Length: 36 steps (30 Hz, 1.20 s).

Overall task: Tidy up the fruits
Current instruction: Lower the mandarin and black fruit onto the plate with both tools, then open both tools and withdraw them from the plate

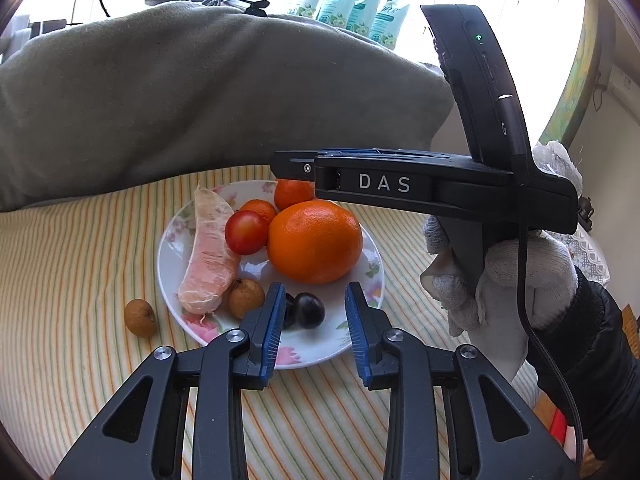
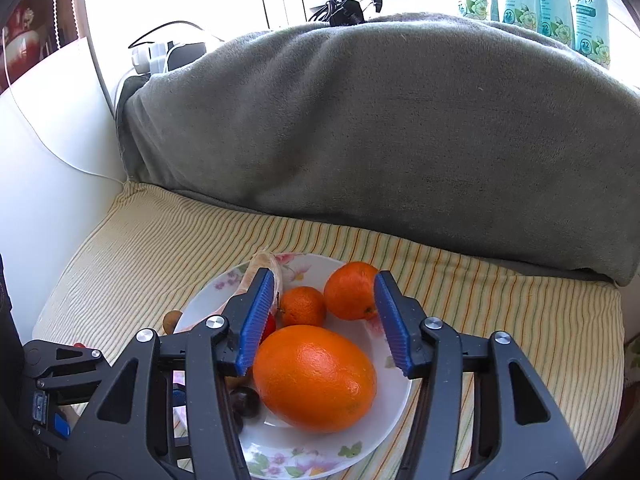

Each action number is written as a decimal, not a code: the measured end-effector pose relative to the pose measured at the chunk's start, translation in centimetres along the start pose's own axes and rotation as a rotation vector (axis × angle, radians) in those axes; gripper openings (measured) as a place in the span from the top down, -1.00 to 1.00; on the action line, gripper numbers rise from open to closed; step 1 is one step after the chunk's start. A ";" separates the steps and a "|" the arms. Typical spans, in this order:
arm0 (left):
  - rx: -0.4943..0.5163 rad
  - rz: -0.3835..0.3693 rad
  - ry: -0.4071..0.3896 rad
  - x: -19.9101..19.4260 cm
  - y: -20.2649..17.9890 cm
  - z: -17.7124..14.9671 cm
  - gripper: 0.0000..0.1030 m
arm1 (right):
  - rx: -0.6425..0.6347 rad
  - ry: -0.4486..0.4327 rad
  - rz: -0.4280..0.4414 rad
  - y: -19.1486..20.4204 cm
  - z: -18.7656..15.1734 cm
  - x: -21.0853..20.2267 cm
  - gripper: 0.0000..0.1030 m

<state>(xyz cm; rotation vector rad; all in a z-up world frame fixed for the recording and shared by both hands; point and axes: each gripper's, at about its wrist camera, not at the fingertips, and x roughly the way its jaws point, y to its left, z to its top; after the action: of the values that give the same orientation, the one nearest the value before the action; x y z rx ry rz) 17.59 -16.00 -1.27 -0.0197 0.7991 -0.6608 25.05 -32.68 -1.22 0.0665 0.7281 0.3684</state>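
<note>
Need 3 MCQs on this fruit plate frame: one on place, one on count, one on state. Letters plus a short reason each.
1. Where is the lone brown longan?
A. on the striped cloth beside the plate
B. on top of the big orange
C. on the grey blanket

2. How many orange citrus fruits lie on the plate?
A. one
B. three
C. five

3. How is the left gripper?
A. shut on the dark grape
B. shut on the plate rim
C. open, holding nothing

Answers:
1 A: it sits on the cloth, left of the rim.
2 B: the big orange and two smaller ones.
3 C: blue pads stand apart; the dark grape lies free on the plate.
</note>
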 end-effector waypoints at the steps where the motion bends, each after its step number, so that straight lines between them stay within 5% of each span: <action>1: -0.001 0.003 0.000 0.0 0.0 0.0 0.22 | -0.001 -0.001 0.000 0.0 0.0 0.0 -0.10; 2: -0.004 0.005 -0.004 -0.1 0.1 0.1 0.03 | -0.003 -0.002 -0.002 0.1 0.0 -0.1 -0.15; 3: -0.005 0.005 -0.009 -0.2 0.1 0.0 -0.03 | -0.004 -0.005 -0.003 0.1 0.0 -0.1 -0.27; 8: -0.007 0.013 -0.017 -0.6 0.2 0.1 -0.25 | -0.008 -0.006 -0.007 0.2 -0.2 -0.4 -0.30; 11: -0.005 0.016 -0.019 -0.9 0.0 0.1 -0.25 | -0.016 -0.004 -0.012 0.4 -0.2 -0.5 -0.31; 15: 0.001 0.021 -0.024 -1.2 0.1 0.2 -0.25 | -0.018 -0.026 -0.016 0.7 -0.1 -1.2 -0.58; 36: -0.011 0.033 -0.057 -4.5 0.5 -0.7 -0.28 | -0.062 -0.043 -0.037 3.5 -0.2 -4.1 -0.58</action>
<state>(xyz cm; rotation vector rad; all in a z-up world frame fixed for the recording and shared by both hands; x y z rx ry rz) 15.11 -12.92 1.08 -0.0351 0.7468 -0.6224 21.03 -30.81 1.90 0.0023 0.6738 0.3526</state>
